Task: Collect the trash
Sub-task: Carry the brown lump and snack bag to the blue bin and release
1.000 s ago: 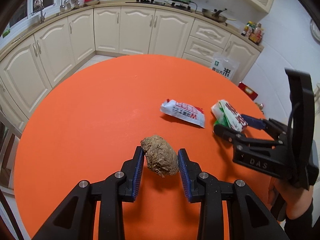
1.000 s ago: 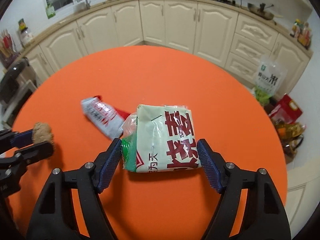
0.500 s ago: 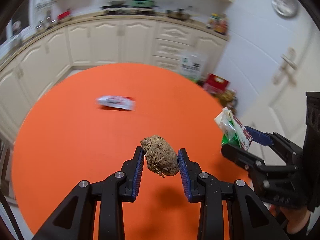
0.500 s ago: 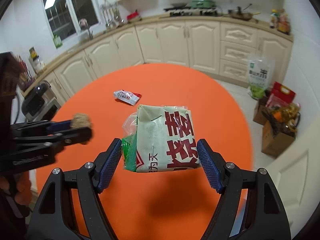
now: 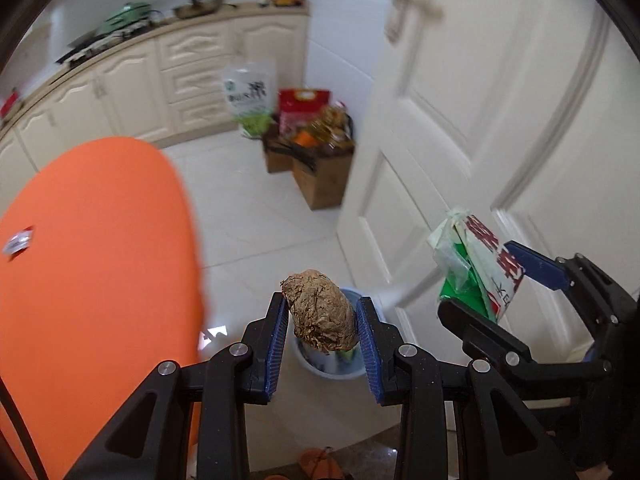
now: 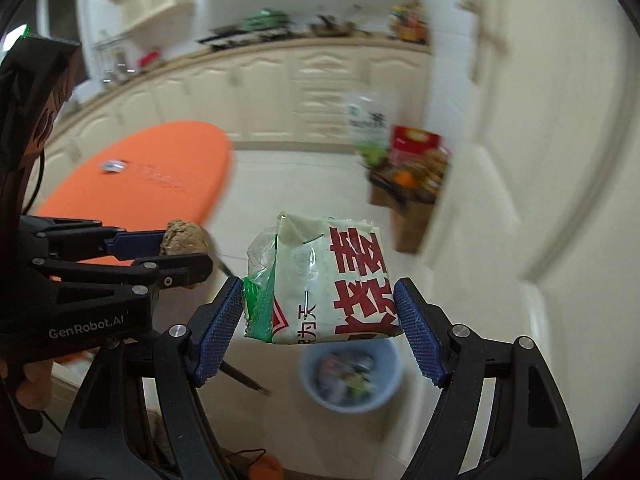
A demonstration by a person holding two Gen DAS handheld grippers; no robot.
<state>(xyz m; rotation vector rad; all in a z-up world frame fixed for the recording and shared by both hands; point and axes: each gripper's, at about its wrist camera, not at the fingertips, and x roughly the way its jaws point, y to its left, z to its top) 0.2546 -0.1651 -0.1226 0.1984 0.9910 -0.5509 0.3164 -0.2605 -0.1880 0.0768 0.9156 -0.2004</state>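
1. Writing first: the left hand-held gripper (image 6: 188, 256) carries "GenRobot.AI" in pale letters on its black body, seen from the right wrist view.
2. The white plastic food packet with big red Chinese characters and a green edge (image 6: 324, 280) shows small dark print near its lower edge, too distorted to read with confidence.
3. At 12 o'clock against the cream cabinets leans a white-and-green printed bag (image 5: 250, 100); its dark characters are blurred.
4. Containers: a pale blue round plastic bin (image 6: 352, 376) stands on the white tiled floor directly below both grippers, with mixed wrappers inside, smeared by motion.
5. Brown cardboard boxes (image 5: 320, 168) at 12 o'clock hold a red packet and jumbled groceries, contents unclear.
6. Left hand-held gripper (image 5: 322, 322): blue pads clamped on a crumpled brown paper wad (image 5: 320, 316), held in the air over the bin.
7. Right hand-held gripper (image 6: 320, 324): jaws set wide and clamped on the food packet, both pads against its sides, also above the bin.
8. Seen from the left wrist, that packet (image 5: 476, 268) sits at 3 o'clock beside a white panelled door (image 5: 480, 140).
9. One small white-and-red wrapper (image 5: 18, 242) lies on the round orange table (image 5: 100, 260) at 9 o'clock.
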